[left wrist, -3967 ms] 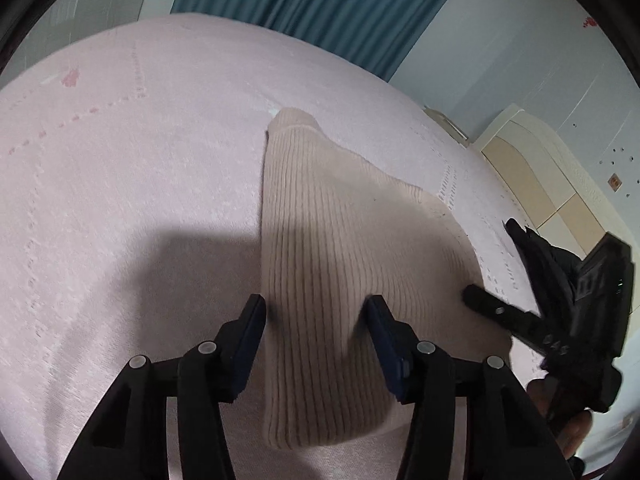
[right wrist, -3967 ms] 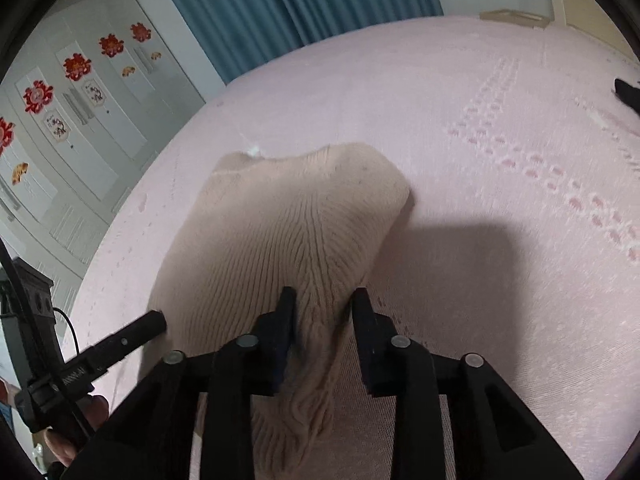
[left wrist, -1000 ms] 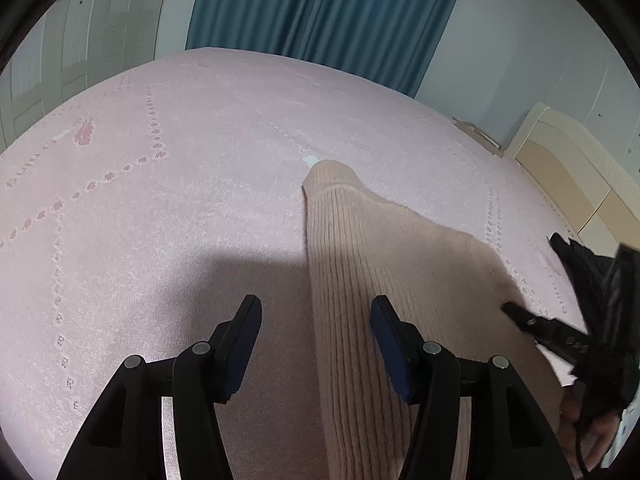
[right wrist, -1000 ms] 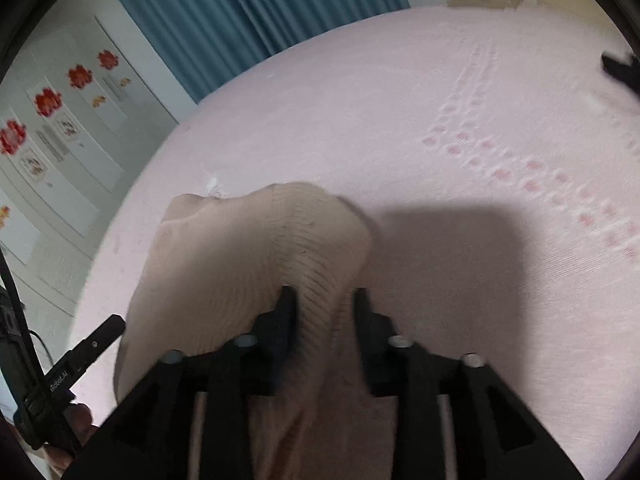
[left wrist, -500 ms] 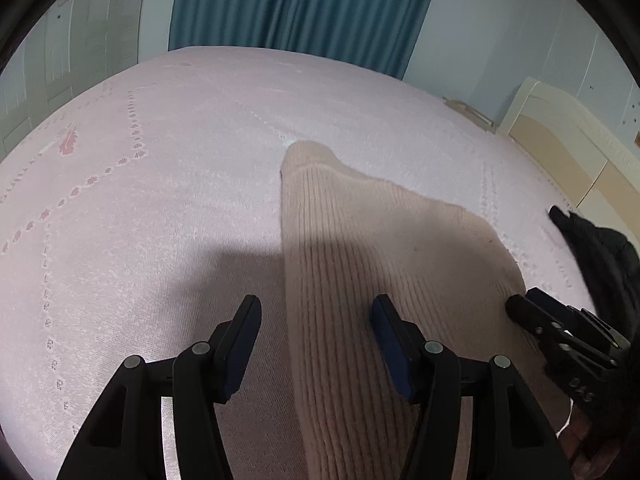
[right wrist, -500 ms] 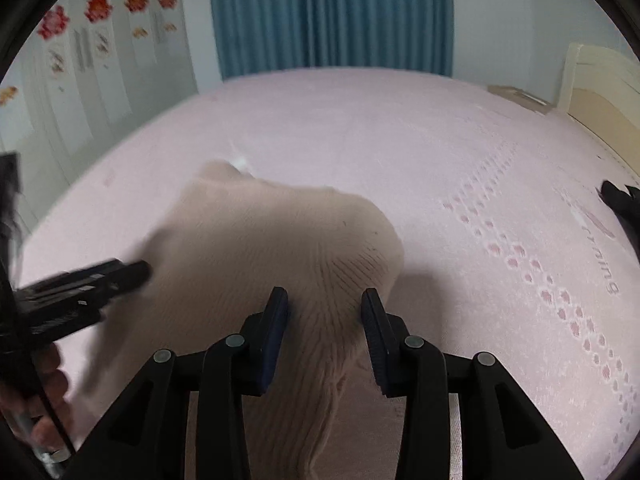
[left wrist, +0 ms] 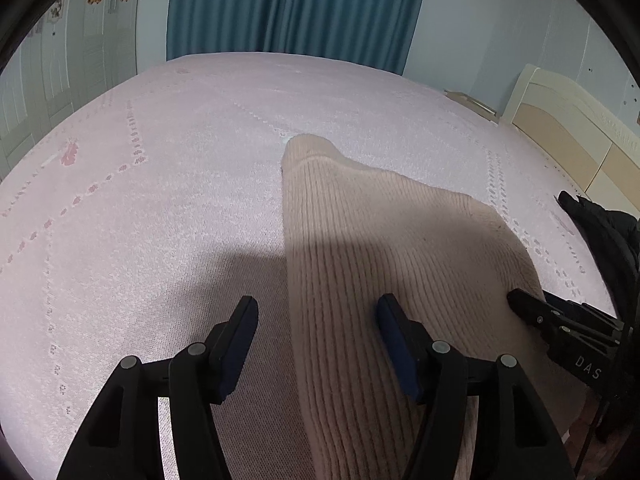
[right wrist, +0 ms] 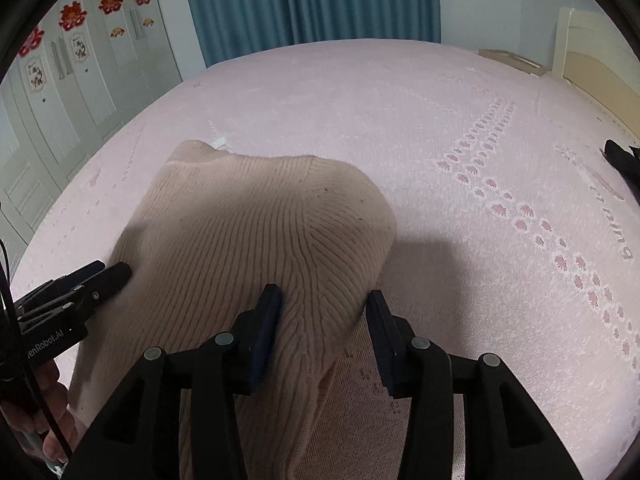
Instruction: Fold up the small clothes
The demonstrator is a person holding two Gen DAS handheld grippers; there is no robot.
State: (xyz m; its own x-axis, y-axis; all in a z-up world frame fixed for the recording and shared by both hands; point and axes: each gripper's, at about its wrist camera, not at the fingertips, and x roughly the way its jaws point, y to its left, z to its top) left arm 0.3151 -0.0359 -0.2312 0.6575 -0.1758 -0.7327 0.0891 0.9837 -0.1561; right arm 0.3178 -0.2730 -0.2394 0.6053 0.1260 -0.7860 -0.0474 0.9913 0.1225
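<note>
Beige ribbed knit, the small sweater (left wrist: 384, 248) lay folded on the pink bedspread (left wrist: 140, 216), its narrow end pointing toward the teal curtain (left wrist: 296, 8). Half a second before, the near edge had sat closer between the right claw's pads; now those pads stood visibly wider than a second ago, still opening, with a raised ridge of knit between them but not pressed by either. The left claw (left wrist: 316, 332) was also opening, wider than it had been a second earlier, its left finger over bare bedspread and its right finger over the sweater, holding nothing. The right claw (right wrist: 324, 312) straddled the sweater's near right corner. Both releases suggested that this fold had just been laid down and let go, so smoothing or another fold probably remained. The sweater's near hem was cut off by the frame edge and covered by the claws. A dark garment (left wrist: 604, 232) lay at the bed's right edge, partly out of frame.
</note>
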